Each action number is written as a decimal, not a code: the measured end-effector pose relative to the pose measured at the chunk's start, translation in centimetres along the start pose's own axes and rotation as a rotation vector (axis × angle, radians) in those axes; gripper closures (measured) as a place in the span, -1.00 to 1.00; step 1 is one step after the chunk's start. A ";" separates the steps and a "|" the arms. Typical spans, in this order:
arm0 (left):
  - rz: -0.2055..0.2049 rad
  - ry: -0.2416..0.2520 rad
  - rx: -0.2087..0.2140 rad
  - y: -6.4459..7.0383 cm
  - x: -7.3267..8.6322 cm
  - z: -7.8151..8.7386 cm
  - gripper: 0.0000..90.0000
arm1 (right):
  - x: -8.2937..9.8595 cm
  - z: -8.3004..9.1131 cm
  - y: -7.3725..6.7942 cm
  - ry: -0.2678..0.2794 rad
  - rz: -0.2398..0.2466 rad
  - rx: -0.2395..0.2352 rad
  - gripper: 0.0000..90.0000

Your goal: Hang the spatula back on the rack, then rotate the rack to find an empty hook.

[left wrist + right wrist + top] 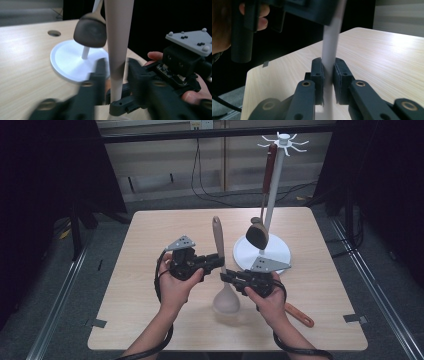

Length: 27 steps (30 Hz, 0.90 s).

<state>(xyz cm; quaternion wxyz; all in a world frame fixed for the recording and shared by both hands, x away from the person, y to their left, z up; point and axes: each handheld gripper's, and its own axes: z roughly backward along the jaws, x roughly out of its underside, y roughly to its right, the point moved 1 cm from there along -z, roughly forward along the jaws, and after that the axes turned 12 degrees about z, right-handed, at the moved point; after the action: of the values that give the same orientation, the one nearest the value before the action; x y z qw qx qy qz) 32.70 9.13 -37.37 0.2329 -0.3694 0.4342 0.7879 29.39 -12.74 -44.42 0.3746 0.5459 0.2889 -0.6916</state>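
At worktop centre: beige ladle (pixel 220 265), held upright above the wood, bowl down. Right gripper (pixel 231 277) jaws pinch its lower handle; left gripper (pixel 218 261) jaws bracket it higher, barely apart. Step: hand-to-hand transfer. Next, probably hanging. At 1 o'clock: white rack (pixel 274 195), dark ladle (pixel 258 231) hung, crowding the approach. At 5 o'clock: orange handle (pixel 299 315).

L gripper (pixel 218 262) jaws apart, angled right; R gripper (pixel 226 277) jaws clamped, angled left; tips close together.
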 end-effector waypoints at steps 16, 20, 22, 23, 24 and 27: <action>-0.094 -0.024 -0.229 -4.7 2.4 0.6 -0.81 | -0.9 4.7 2.3 0.110 -0.057 0.032 0.79; -0.089 -0.034 -0.257 -5.6 2.9 0.6 -0.85 | -1.5 5.3 2.5 0.123 -0.035 0.041 0.79; -0.080 -0.036 -0.256 -5.8 3.0 0.7 -0.85 | -1.6 5.4 2.5 0.126 -0.036 0.041 0.79; -0.078 -0.043 -0.261 -5.9 3.0 0.7 -0.85 | -1.7 5.5 2.6 0.125 -0.034 0.039 0.79; -0.079 -0.042 -0.263 -5.9 3.1 0.7 -0.85 | -1.9 5.7 2.6 0.133 -0.028 0.036 0.79; -0.081 -0.048 -0.267 -6.0 3.2 0.6 -0.85 | -2.2 5.9 2.7 0.132 -0.017 0.040 0.79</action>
<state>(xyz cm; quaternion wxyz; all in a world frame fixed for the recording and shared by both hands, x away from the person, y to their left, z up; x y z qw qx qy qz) 34.63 12.89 -42.78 0.2238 -0.3955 0.3045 0.8371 28.70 -18.53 -40.85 0.3378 0.5953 0.3039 -0.6627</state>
